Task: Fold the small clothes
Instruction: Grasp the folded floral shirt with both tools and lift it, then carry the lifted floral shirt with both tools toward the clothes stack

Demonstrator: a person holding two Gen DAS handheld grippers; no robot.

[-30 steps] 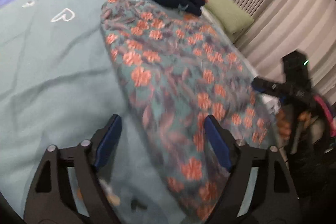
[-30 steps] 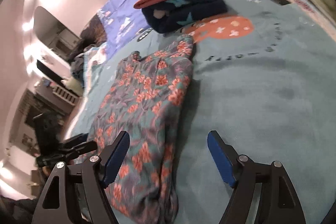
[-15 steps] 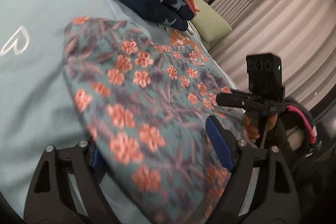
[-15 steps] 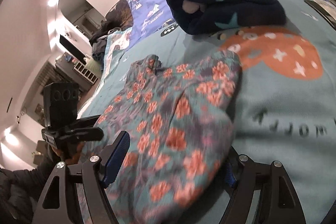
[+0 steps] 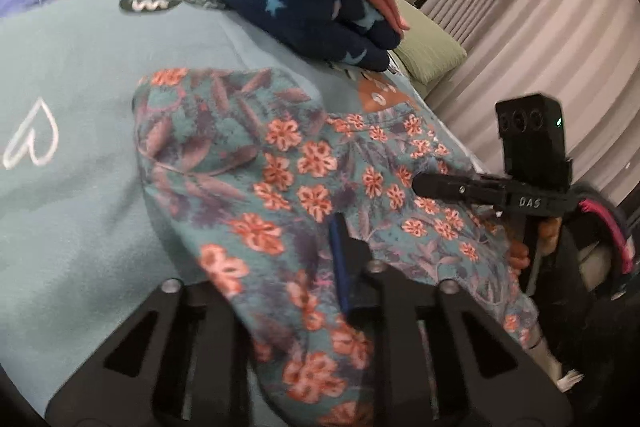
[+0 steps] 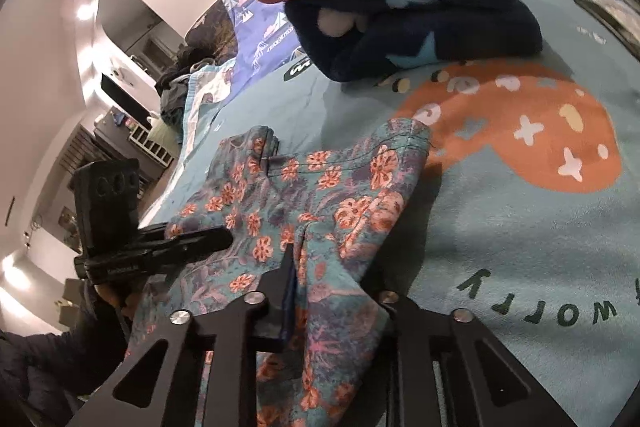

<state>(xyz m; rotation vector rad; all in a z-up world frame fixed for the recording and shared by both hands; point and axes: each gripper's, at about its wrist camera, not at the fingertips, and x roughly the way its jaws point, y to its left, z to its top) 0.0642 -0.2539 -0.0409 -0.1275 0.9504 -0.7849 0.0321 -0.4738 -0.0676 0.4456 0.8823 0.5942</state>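
Teal blanket point(image 5: 80, 75) – both grippers, L point(image 5: 316, 267) & R point(image 6: 316, 287), closing on floral garment point(image 5: 288, 163) near edge.

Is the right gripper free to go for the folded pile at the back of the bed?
Probably not yet: the right gripper is closing on the floral garment, cloth bunched between its jaws. Otherwise only open blanket lies before the folded pile.

Folds of the floral garment point(image 5: 304, 187) bury each gripper's far pad; its near hem runs off-frame.
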